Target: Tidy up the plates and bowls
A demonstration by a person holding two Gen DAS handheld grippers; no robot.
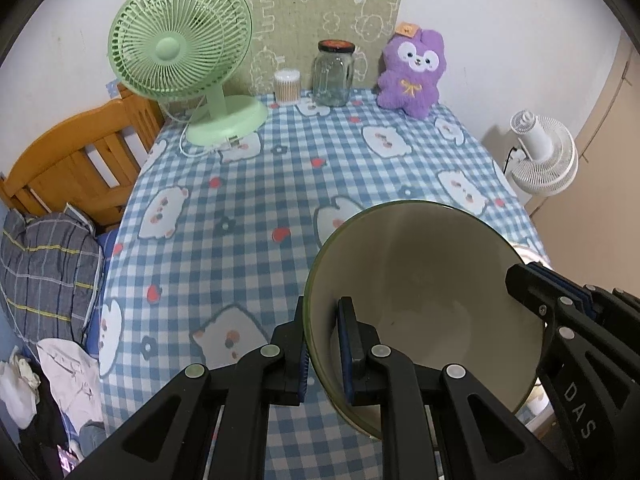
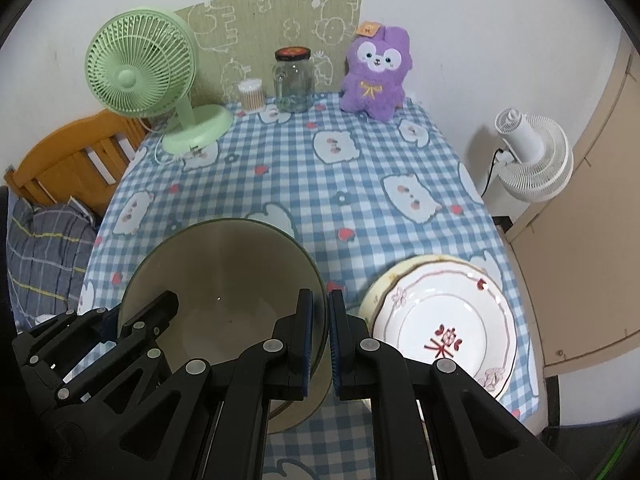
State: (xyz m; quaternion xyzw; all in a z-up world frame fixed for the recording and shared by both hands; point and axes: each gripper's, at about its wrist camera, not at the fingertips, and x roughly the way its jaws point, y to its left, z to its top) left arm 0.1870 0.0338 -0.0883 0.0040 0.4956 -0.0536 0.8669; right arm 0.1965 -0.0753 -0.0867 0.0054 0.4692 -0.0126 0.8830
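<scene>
I have the bowl [image 1: 424, 300] held up over the near part of the table [image 1: 280, 208], tilted so its pale inside faces me, green rim all round. My left gripper [image 1: 324, 344] pinches the rim on the bowl's left side, one finger outside the wall and one inside, jaws drawn narrow onto it. My right gripper [image 2: 326, 336] does the same on the opposite rim, also clamped narrow on the wall (in the left wrist view I see it as a black arm reaching in from the right). Whether the bowl's foot touches the cloth I cannot tell.

Just to the right of the bowl, near the table's right edge at the front, a white plate [image 2: 448, 320] with red marks lies on top of a yellowish plate [image 2: 380, 284], whose rim peeks out on the left.

Along the far edge stand a green fan [image 1: 180, 48] at the left corner, a tub of cotton swabs [image 1: 287, 86], a glass jar [image 1: 333, 74] with a dark lid, and a purple plush toy [image 1: 412, 72] towards the right. Off the right side stands a white fan [image 2: 532, 156].
</scene>
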